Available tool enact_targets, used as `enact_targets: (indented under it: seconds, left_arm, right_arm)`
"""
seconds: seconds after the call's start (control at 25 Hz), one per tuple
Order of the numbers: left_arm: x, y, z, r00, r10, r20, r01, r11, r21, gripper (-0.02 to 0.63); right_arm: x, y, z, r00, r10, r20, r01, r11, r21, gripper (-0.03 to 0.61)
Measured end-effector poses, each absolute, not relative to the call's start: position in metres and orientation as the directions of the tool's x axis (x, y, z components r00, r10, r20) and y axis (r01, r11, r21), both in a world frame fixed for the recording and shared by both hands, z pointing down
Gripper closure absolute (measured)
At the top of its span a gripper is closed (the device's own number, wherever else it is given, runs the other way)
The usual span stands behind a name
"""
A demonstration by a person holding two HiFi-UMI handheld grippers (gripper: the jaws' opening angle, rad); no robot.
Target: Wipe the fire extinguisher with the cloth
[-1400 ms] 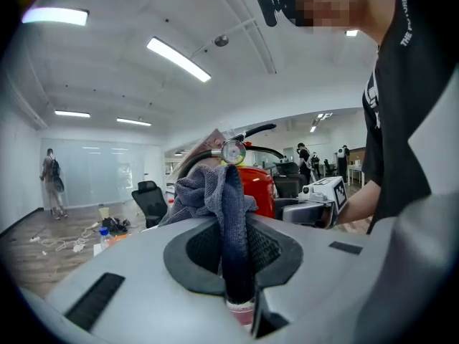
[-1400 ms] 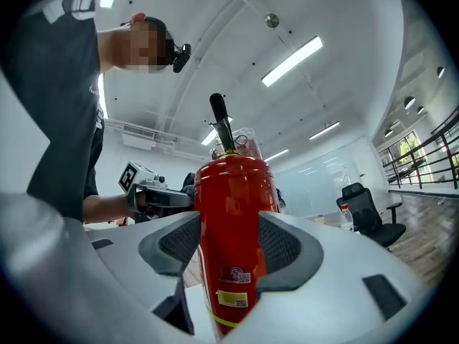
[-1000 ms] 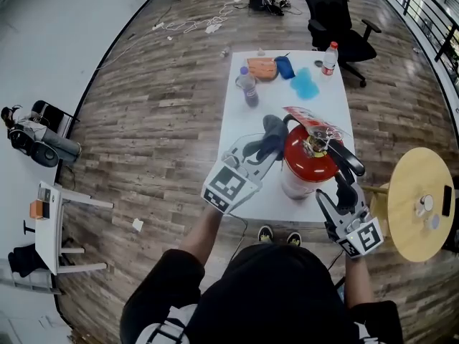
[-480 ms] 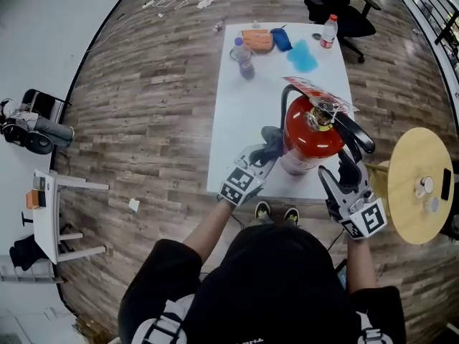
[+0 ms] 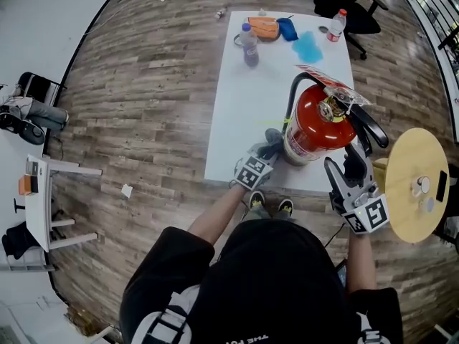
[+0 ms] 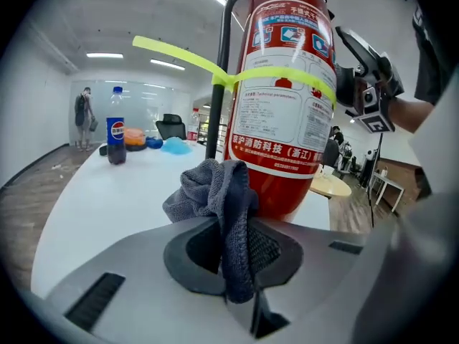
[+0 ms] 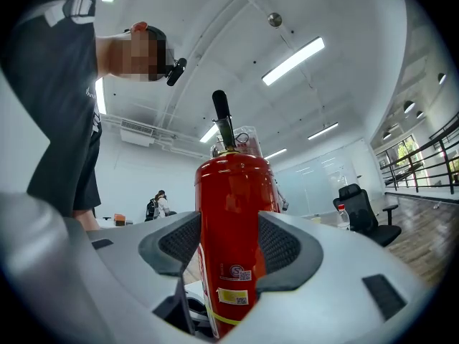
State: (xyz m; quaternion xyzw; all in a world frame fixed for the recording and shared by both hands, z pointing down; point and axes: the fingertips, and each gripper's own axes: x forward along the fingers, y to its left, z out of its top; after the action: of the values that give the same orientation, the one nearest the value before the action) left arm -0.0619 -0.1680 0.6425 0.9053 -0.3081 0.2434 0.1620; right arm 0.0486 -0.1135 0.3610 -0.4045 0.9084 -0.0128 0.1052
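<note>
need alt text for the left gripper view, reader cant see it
The left gripper has its jaws shut on a bunched grey cloth, right up against the lower body of an upright red fire extinguisher with a yellow-green band around it. The extinguisher stands on a white table with a cola bottle further back.

Wood-plank floor [image 5: 158,106], white table [image 5: 244,120]
</note>
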Motion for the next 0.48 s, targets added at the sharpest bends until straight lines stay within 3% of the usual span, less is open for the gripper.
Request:
enact_targets:
  seconds: [0.16, 0.36, 0.48]
  left_arm:
    - [-0.05, -0.128, 0.627, 0.72, -0.454, 0.524, -0.594, -0.794, 0.129, 0.558]
    - [0.004, -0.074, 0.601, 0.794, -0.341, 0.504, -0.441, -0.893, 0.09, 0.558]
    - [0.017, -0.075, 0.577, 0.809, -0.33, 0.487, -0.452, -0.878, 0.157, 0.558]
  right_arm:
    - [0.048, -0.115, 0.361, -0.655, -0.734, -0.176, -0.73, 0.676, -0.104, 0.342]
    - [0.049, -0.115, 0.36, -0.653, -0.735, -0.182, -0.728, 0.676, -0.115, 0.342]
    - [0.048, -0.114, 0.36, -0.661, -0.729, -0.177, -0.724, 0.682, -0.108, 0.342]
